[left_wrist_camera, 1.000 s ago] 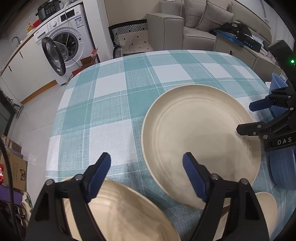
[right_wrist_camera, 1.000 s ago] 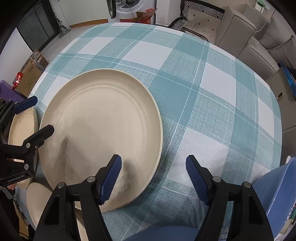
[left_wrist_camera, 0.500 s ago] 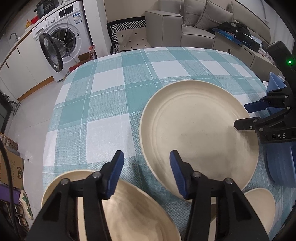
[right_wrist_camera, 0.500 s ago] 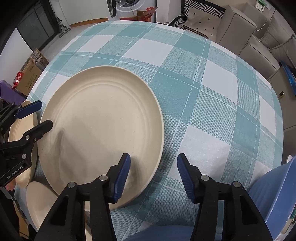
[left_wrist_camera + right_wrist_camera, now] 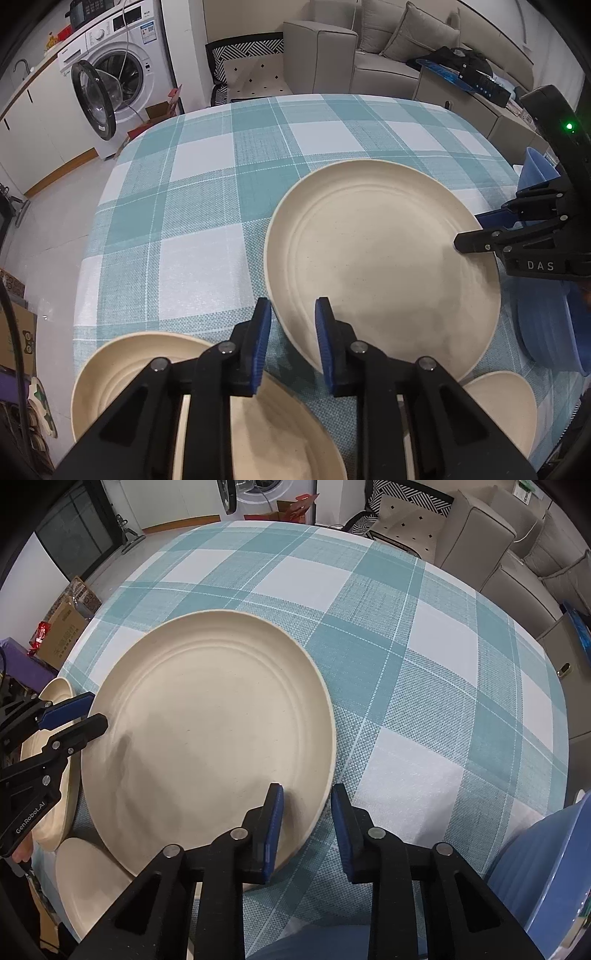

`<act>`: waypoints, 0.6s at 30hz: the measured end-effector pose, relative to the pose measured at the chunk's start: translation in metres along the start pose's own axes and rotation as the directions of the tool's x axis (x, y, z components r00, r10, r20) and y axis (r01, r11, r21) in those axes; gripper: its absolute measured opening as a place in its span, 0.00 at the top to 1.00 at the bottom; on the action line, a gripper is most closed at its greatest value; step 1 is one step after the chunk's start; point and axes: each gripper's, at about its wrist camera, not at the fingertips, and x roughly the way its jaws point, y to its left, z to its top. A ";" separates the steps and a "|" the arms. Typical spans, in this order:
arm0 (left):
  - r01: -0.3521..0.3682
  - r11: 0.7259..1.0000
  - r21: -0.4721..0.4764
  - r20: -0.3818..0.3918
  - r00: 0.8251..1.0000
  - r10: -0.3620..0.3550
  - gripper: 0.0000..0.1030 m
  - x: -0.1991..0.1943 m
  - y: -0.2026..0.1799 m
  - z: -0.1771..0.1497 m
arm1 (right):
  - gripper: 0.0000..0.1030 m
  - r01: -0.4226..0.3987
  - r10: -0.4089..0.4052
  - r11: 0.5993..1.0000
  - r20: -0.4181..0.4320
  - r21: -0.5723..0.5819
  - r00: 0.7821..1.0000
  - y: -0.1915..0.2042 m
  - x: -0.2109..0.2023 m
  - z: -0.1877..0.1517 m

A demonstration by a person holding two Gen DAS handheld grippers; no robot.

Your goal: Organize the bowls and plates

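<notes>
A large cream plate (image 5: 380,258) lies on the checked tablecloth; it also shows in the right wrist view (image 5: 207,738). My left gripper (image 5: 291,325) straddles its near-left rim, jaws narrowed to a small gap with the rim between them. My right gripper (image 5: 306,812) straddles the opposite rim the same way. A cream bowl (image 5: 122,369) and a cream plate (image 5: 258,435) sit under the left gripper. A small cream dish (image 5: 506,410) lies beside them. Blue bowls (image 5: 546,325) stand by the right gripper.
The teal and white checked tablecloth (image 5: 207,206) covers the table, with its far edge near a sofa (image 5: 369,48) and a washing machine (image 5: 114,85). A blue bowl (image 5: 546,878) fills the near right corner of the right wrist view.
Both grippers have narrowed from wide open to a small gap around the large plate's rim. The plate has barely moved.
</notes>
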 end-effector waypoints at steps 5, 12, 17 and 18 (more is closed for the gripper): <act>0.002 1.000 -0.010 -0.002 1.000 -0.002 0.82 -0.001 0.001 0.000 | 0.79 0.008 -0.008 1.000 0.000 -0.001 1.000 -0.001 -0.001 -0.001; 0.019 0.999 -0.036 -0.005 1.000 -0.019 0.85 -0.001 0.004 0.001 | 0.83 0.002 -0.002 1.000 -0.006 0.011 1.000 -0.003 -0.001 -0.003; 0.025 0.999 -0.041 0.001 1.000 -0.025 0.85 -0.004 0.004 0.002 | 0.83 0.002 -0.002 1.000 -0.009 0.020 1.000 -0.002 0.001 0.001; 0.025 0.999 -0.043 0.003 1.000 -0.025 0.85 -0.004 0.004 0.003 | 0.83 0.000 0.001 1.000 -0.009 0.021 1.000 -0.002 0.001 0.001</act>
